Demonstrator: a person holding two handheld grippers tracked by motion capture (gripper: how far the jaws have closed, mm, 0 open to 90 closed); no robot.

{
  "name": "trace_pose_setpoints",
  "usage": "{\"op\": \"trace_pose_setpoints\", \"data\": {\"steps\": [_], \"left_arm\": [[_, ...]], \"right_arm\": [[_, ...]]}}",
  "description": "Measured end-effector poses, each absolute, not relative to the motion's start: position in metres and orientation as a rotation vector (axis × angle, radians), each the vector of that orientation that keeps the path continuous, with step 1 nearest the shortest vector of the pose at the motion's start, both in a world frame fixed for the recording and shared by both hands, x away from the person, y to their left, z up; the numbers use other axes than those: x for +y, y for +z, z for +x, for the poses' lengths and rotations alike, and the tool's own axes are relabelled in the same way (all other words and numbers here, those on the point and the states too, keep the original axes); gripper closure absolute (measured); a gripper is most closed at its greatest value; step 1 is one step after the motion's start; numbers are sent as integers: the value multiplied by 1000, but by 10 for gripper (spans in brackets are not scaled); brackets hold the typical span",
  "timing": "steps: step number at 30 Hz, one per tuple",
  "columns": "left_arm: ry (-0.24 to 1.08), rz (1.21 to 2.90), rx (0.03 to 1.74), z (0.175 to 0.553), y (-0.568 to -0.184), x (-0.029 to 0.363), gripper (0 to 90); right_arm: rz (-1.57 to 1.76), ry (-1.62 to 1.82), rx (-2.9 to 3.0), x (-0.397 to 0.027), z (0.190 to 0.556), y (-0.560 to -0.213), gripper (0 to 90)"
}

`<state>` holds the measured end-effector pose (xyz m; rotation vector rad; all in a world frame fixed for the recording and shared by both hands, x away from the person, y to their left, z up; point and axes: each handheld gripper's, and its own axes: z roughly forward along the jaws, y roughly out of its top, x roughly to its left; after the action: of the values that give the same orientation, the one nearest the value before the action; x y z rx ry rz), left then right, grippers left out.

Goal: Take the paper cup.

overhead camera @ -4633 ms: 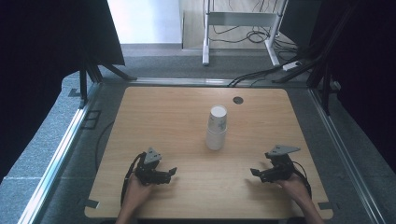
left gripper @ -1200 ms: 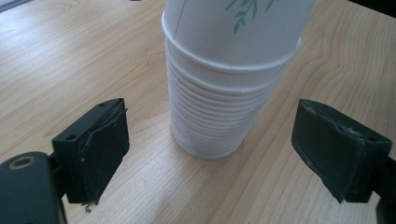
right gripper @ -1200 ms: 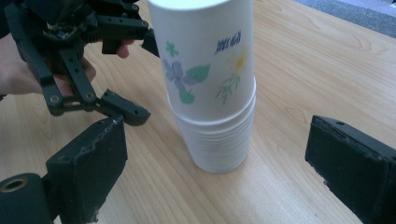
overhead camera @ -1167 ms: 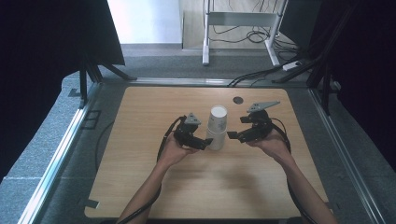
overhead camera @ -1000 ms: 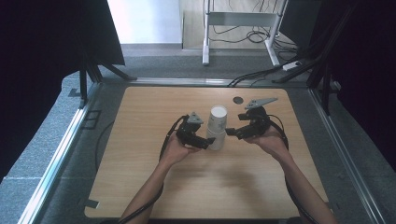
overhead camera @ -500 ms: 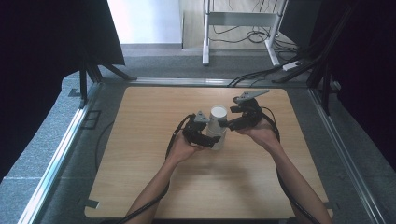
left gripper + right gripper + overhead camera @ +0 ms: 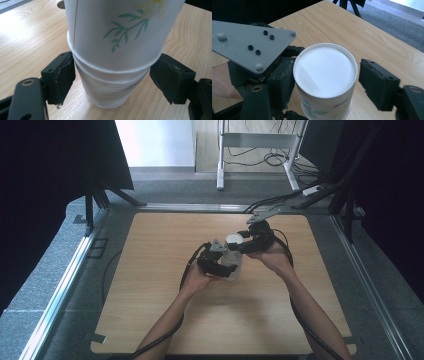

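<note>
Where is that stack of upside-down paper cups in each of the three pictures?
High view: paper cups mid-table, between both grippers.
Left gripper view: centre, the lower cup between the black fingers.
Right gripper view: centre-bottom, seen from above.
Shared landmark: the wooden table.

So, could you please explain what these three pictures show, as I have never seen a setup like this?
A person at a wooden table holds a two-jaw gripper in each hand. The high view looks down from above; the other two come from cameras riding on the grippers. On the table stands a stack of paper cups. The left gripper has its jaws either side of the lower part, the right gripper around the top. Both have just been closing; whether the pads press yet I cannot tell.
</note>
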<state>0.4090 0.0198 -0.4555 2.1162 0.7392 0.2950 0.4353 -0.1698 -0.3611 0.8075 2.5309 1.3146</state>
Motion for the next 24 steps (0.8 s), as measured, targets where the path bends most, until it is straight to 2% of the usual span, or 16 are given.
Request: {"op": "trace_pose_setpoints", "data": {"steps": [19,24], "left_arm": [[304,2132,744,409,-456,19,206],[302,2135,755,409,-458,19,164]], "right_arm": [[785,1276,2535,-170,435,-341,375],[782,1287,2529,-173,434,-332,375]]}}
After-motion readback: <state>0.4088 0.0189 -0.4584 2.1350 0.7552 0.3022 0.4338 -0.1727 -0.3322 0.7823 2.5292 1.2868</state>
